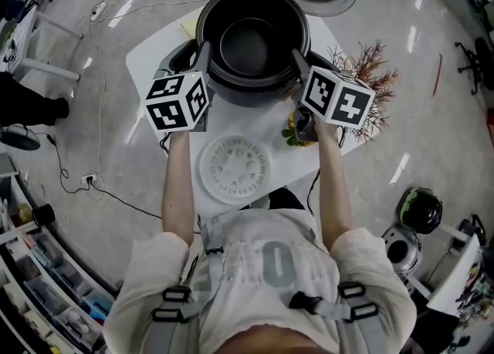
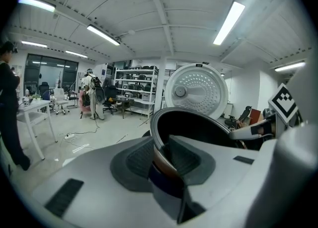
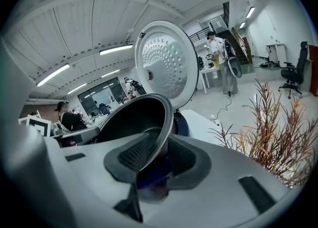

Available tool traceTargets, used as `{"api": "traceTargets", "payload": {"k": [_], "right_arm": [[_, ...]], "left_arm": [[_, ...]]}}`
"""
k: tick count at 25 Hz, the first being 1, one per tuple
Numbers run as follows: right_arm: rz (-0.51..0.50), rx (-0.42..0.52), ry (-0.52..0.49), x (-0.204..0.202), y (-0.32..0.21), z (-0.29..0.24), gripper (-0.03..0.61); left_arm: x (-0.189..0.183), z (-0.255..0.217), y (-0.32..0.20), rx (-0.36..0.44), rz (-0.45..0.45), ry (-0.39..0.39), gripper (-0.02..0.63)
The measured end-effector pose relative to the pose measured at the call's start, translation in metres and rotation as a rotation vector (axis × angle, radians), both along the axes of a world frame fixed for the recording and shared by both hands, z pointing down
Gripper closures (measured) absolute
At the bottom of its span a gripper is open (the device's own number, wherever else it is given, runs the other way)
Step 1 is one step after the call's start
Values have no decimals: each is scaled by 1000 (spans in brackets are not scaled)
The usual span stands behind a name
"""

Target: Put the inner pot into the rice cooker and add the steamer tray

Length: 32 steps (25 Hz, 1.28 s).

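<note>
Fingers point(image 2: 141, 160) of the left gripper point(image 1: 203, 58) and right gripper point(image 1: 298, 61) pinch opposite rims of the dark round metal inner pot point(image 1: 251, 40), held over the open dark rice cooker point(image 1: 179, 55). It is probably best kept level, both sides lowered together, and released only once seated.

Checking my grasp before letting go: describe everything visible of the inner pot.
The inner pot is round, empty, dark inside, with a thin flared rim and a coppery outer wall. It sits upright in the opening of the rice cooker; whether fully seated is unclear. The left gripper and right gripper pinch its rim on opposite sides, one jaw inside, one outside.
</note>
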State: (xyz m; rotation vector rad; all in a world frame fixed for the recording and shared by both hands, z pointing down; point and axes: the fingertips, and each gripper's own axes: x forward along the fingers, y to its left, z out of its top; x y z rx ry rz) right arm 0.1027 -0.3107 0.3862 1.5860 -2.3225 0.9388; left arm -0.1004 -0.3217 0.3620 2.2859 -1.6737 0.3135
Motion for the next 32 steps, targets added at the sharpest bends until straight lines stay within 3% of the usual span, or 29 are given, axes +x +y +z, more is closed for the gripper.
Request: {"api": "traceTargets", "payload": {"k": [10, 20, 27, 32], "right_arm": [[-8, -35, 46, -1, -5, 23, 466], [-6, -14, 67, -2, -14, 25, 454], [-7, 9, 73, -3, -19, 25, 449], [3, 56, 142, -2, -17, 26, 442]], "left_arm": [[-2, 31, -2, -66, -8, -28, 520], [-2, 39, -10, -71, -10, -90, 520], [-3, 44, -13, -78, -20, -62, 522], [-4, 45, -12, -76, -25, -59, 520]]}}
